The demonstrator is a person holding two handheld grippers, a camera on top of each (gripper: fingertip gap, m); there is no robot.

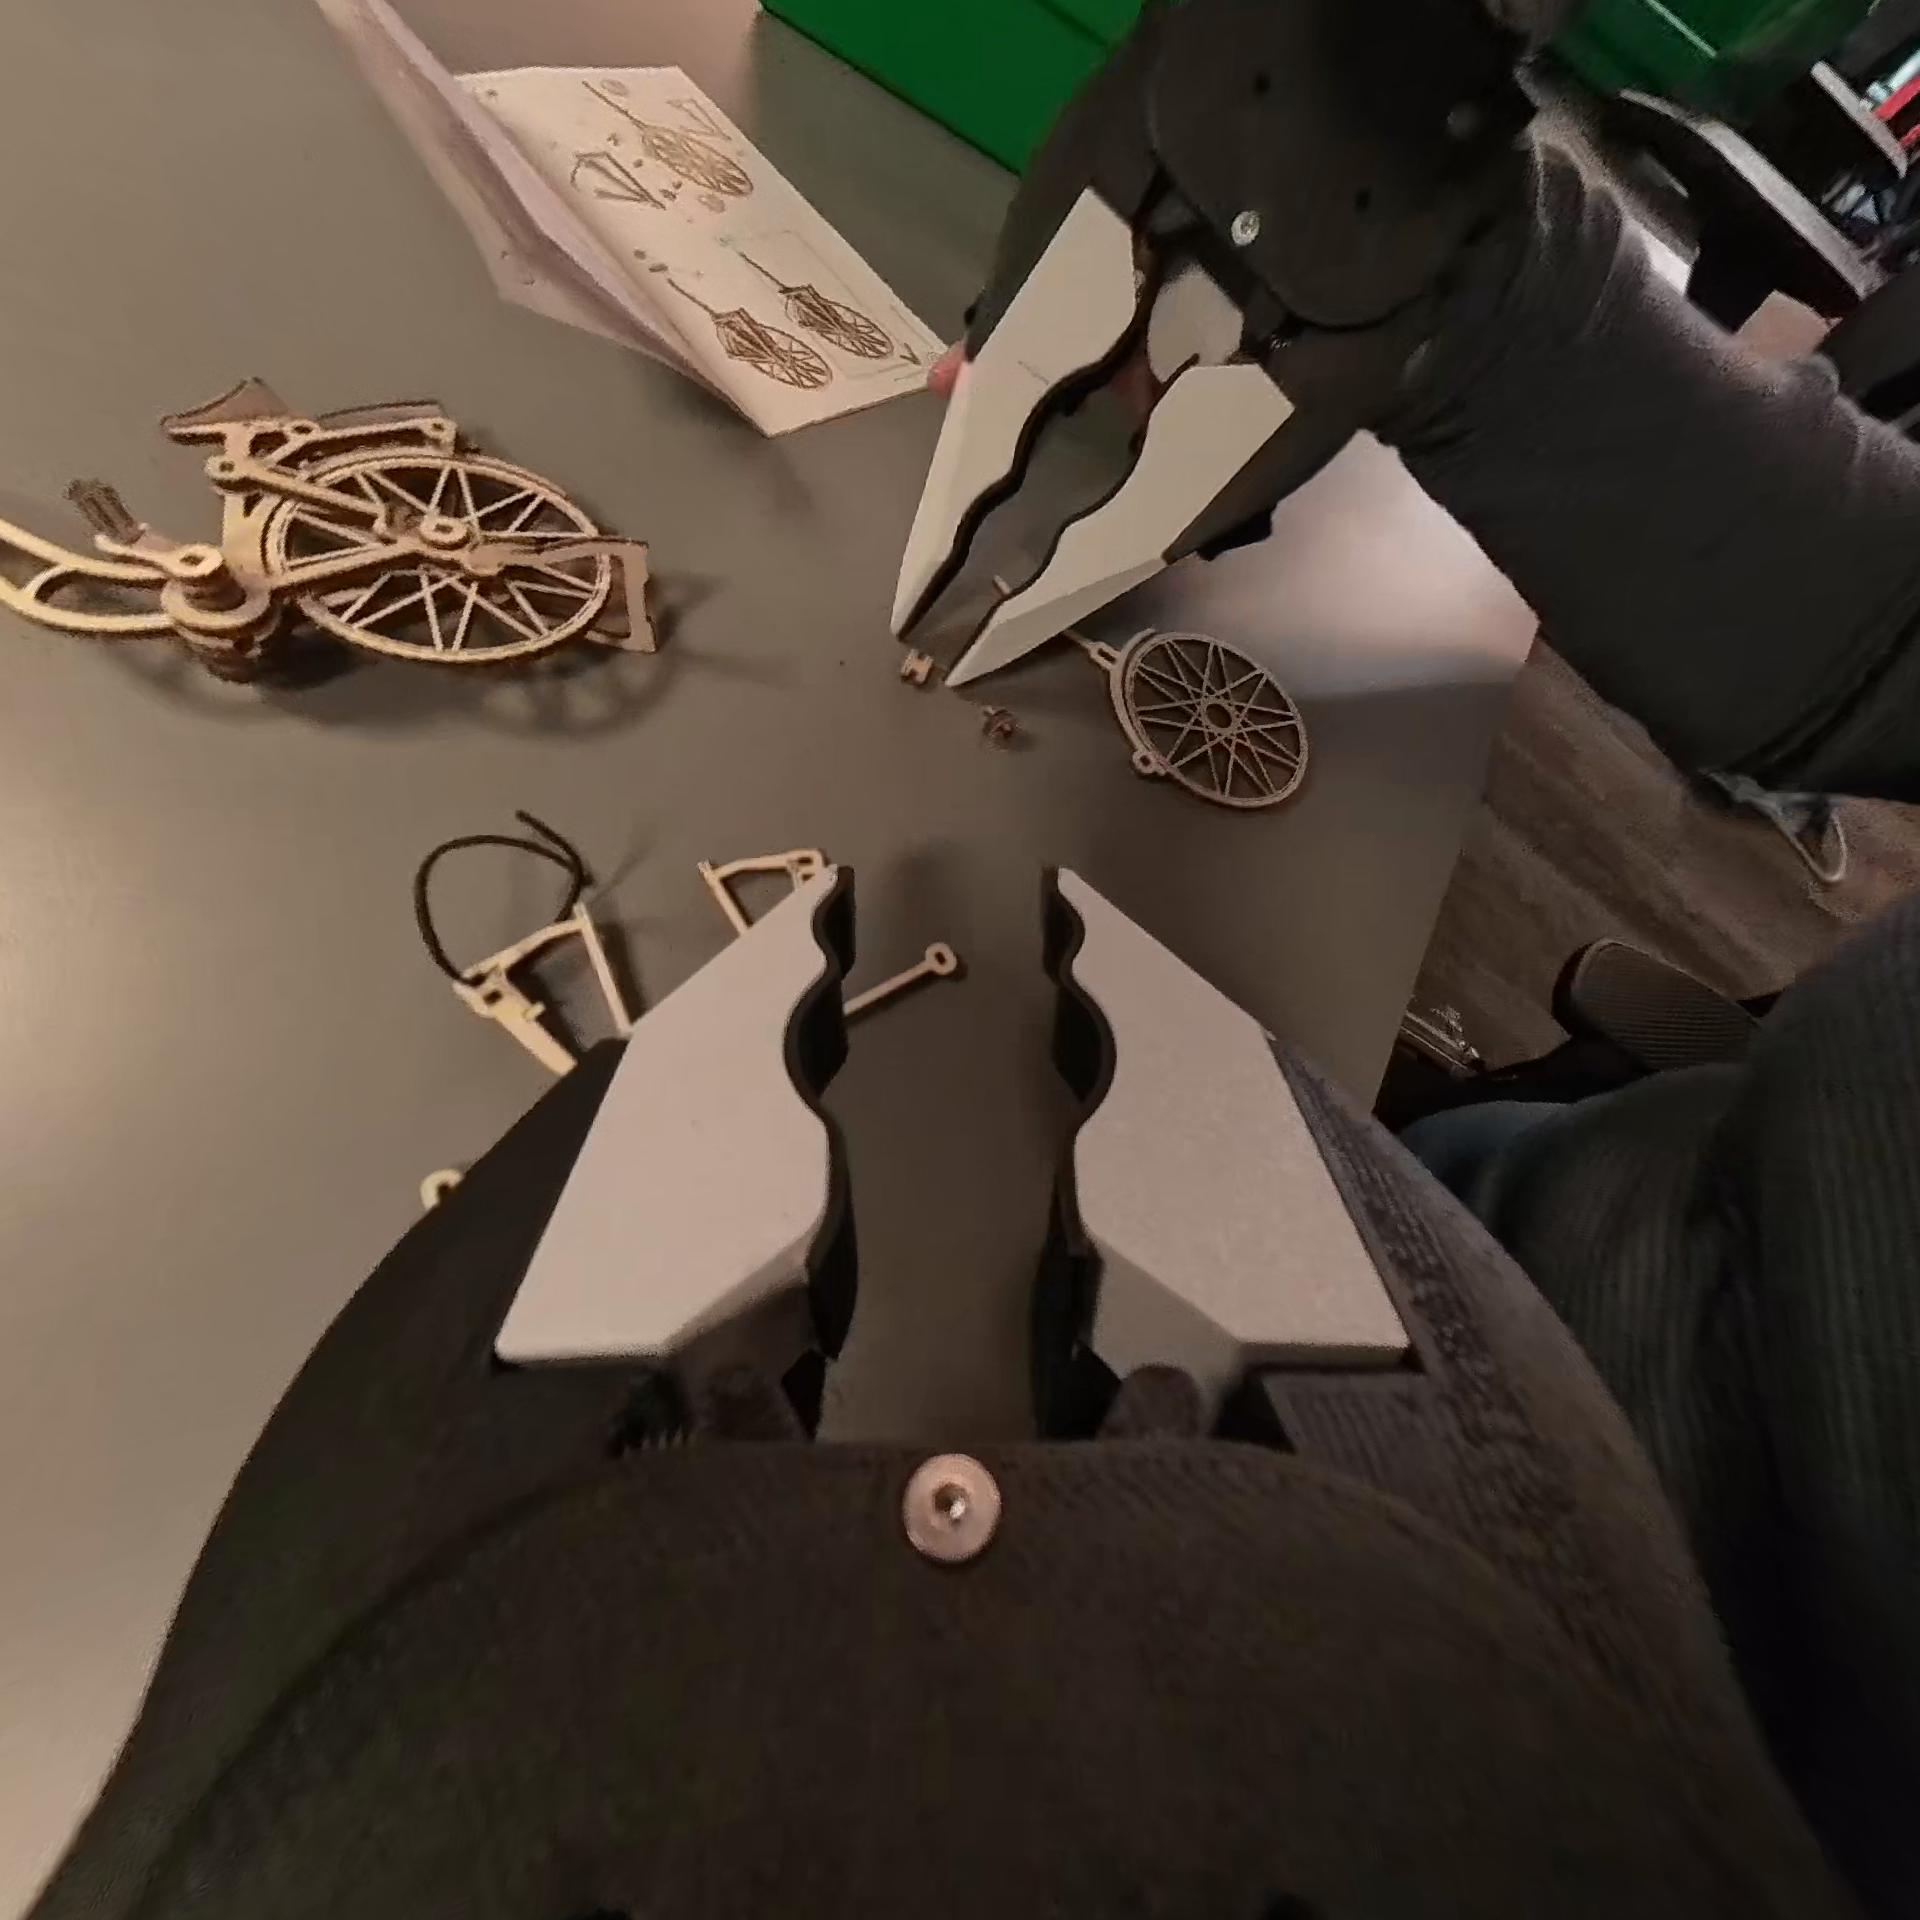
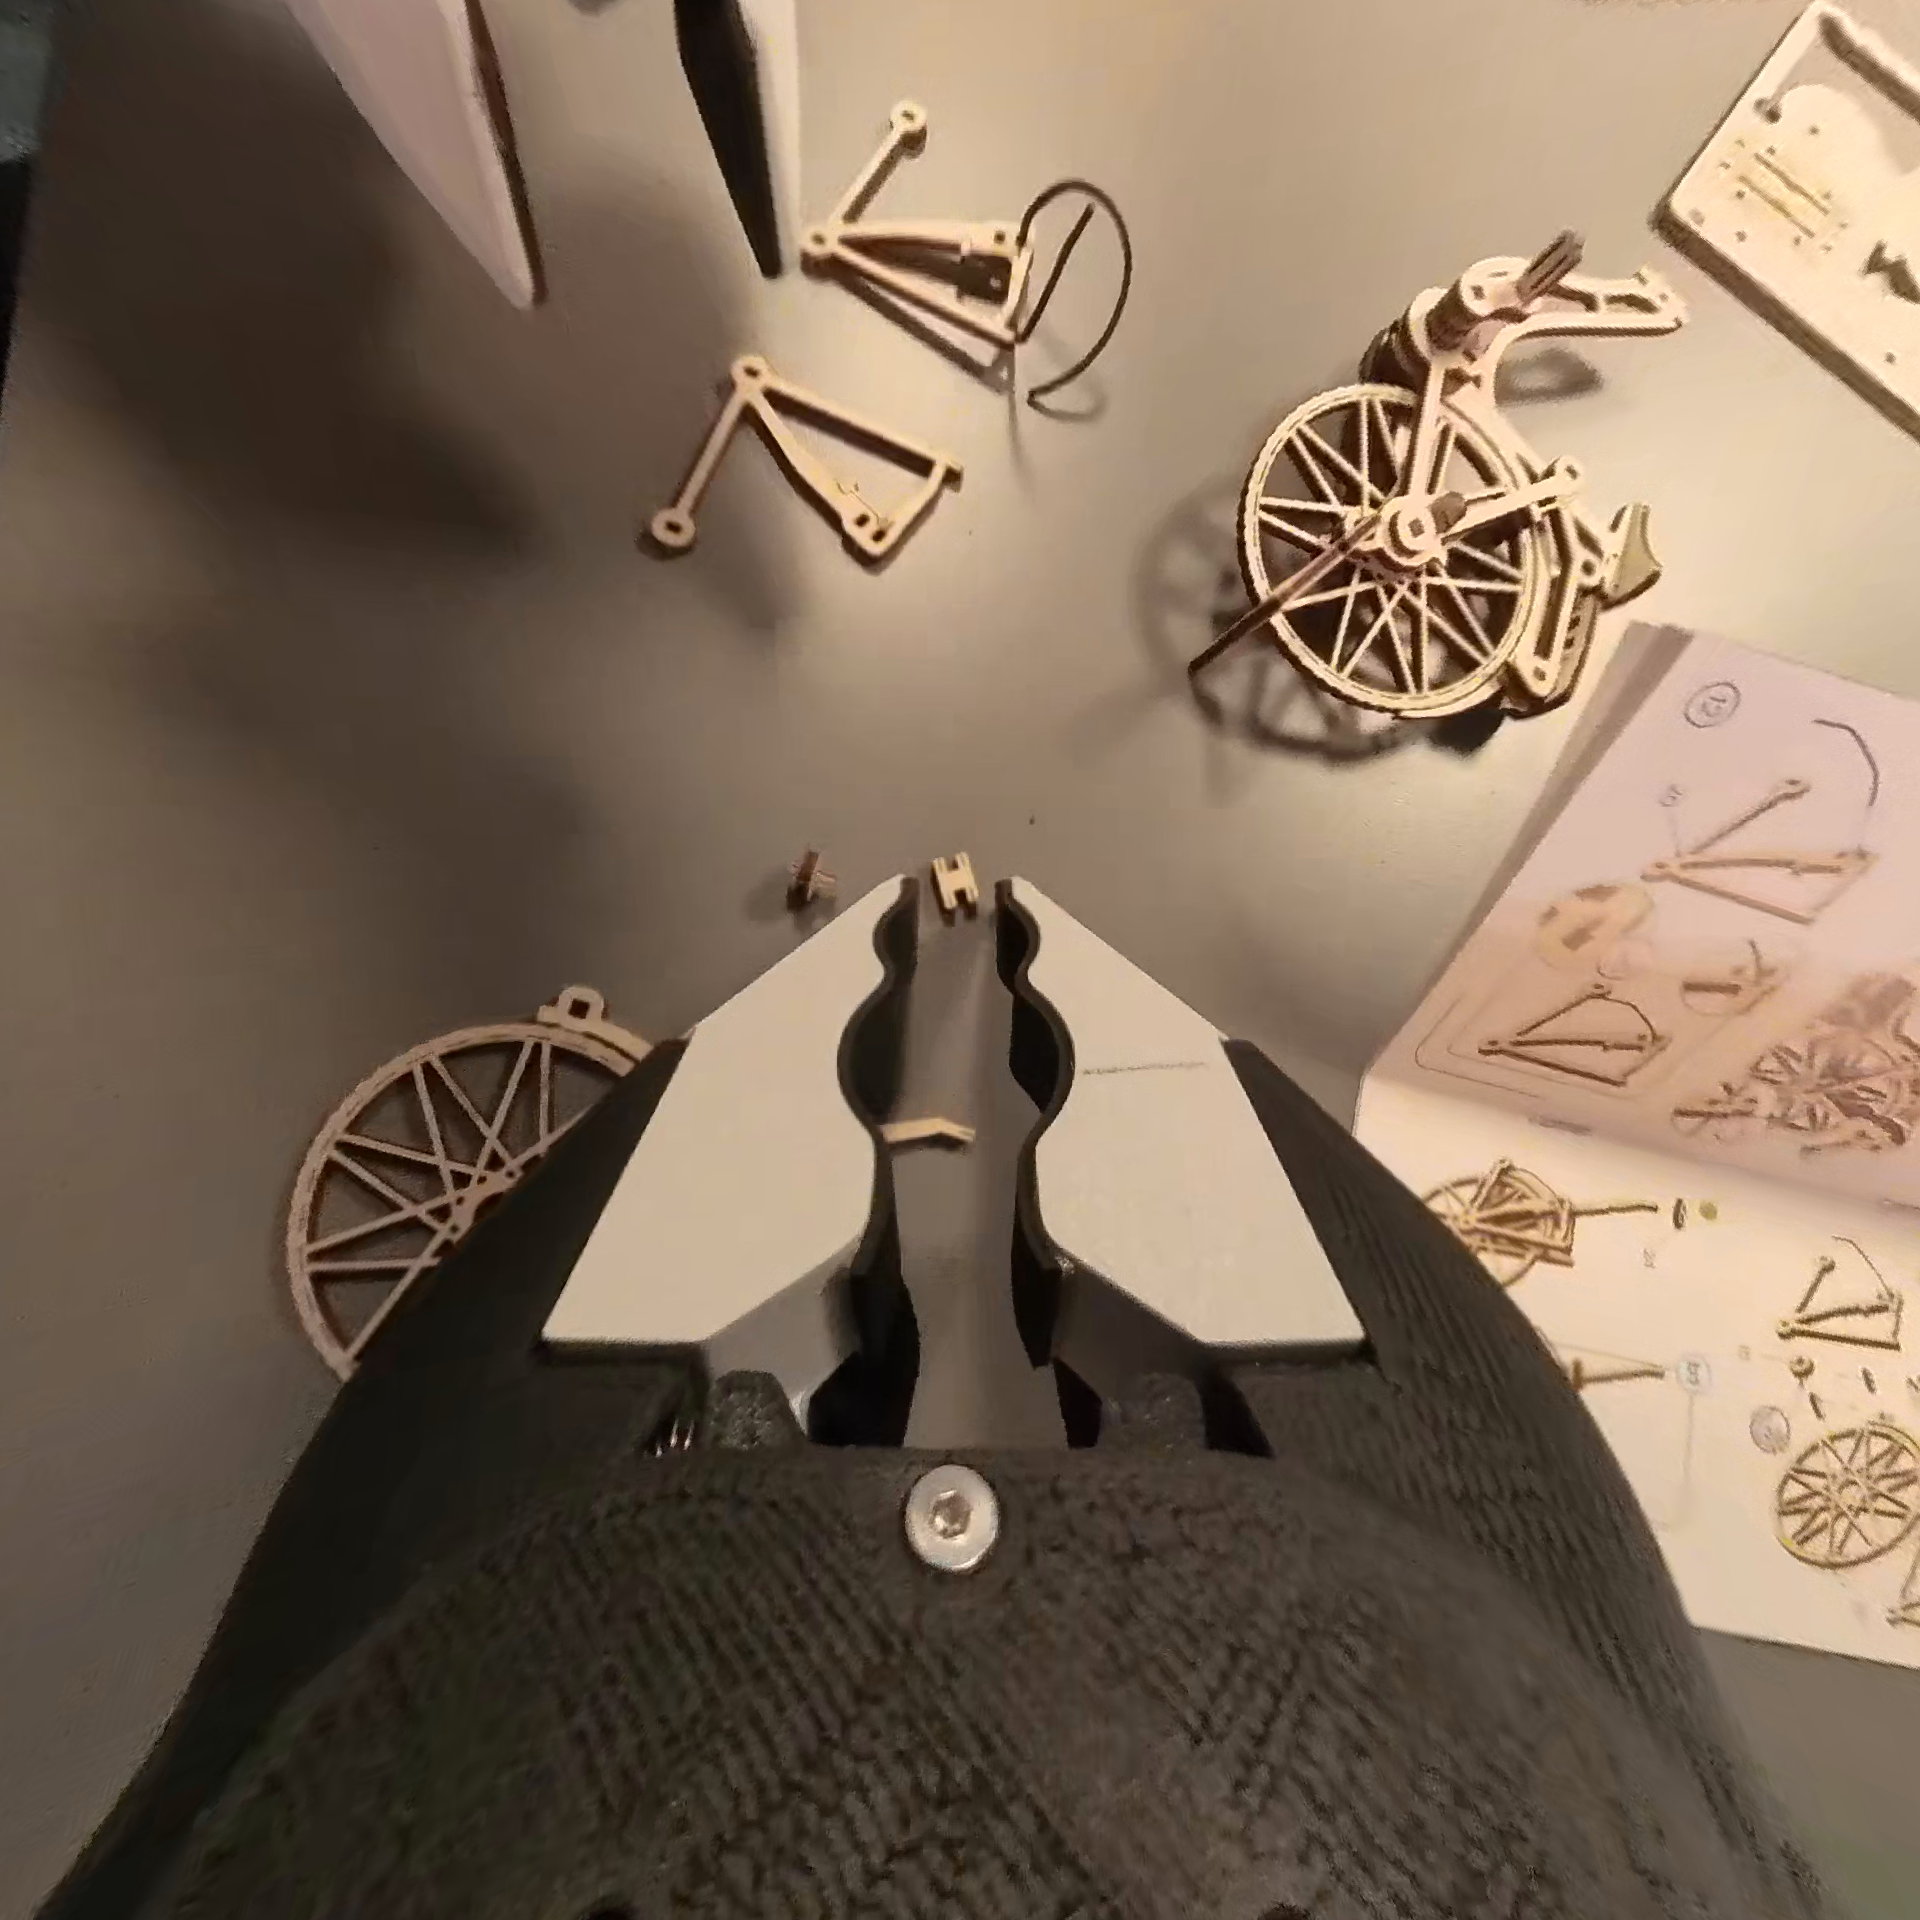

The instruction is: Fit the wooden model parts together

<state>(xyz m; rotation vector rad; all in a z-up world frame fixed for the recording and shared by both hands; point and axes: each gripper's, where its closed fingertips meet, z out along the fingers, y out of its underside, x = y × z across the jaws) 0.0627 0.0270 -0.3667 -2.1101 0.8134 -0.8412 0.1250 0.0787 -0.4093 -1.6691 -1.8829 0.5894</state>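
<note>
My right gripper (image 2: 951, 888) is low over the grey table, jaws narrowly apart, tips on either side of a small H-shaped wooden piece (image 2: 954, 885) lying there; I see no firm pinch. It also shows in the left wrist view (image 1: 932, 657). A small peg piece (image 2: 810, 878) lies just left of it. A loose spoked wheel (image 2: 416, 1174) lies partly under its left finger. My left gripper (image 1: 951, 894) is open and empty above the table, near a triangular frame piece (image 1: 769, 883) and a thin rod with a ring end (image 1: 904, 977). The partly built wheeled model (image 1: 416, 551) lies at the left.
A second frame piece with a black cord (image 1: 520, 935) lies left of my left gripper. An open instruction booklet (image 1: 707, 239) lies at the back, a green box (image 1: 935, 62) behind it. A wooden parts sheet (image 2: 1808, 208) lies beyond the model. The table edge (image 1: 1455, 883) runs at the right. Tip to tip, the grippers are about 10 cm apart. My right tips are roughly 10 cm from the loose spoked wheel (image 2: 416, 1174). Seen from the left wrist view (image 1: 1246, 755) as well.
</note>
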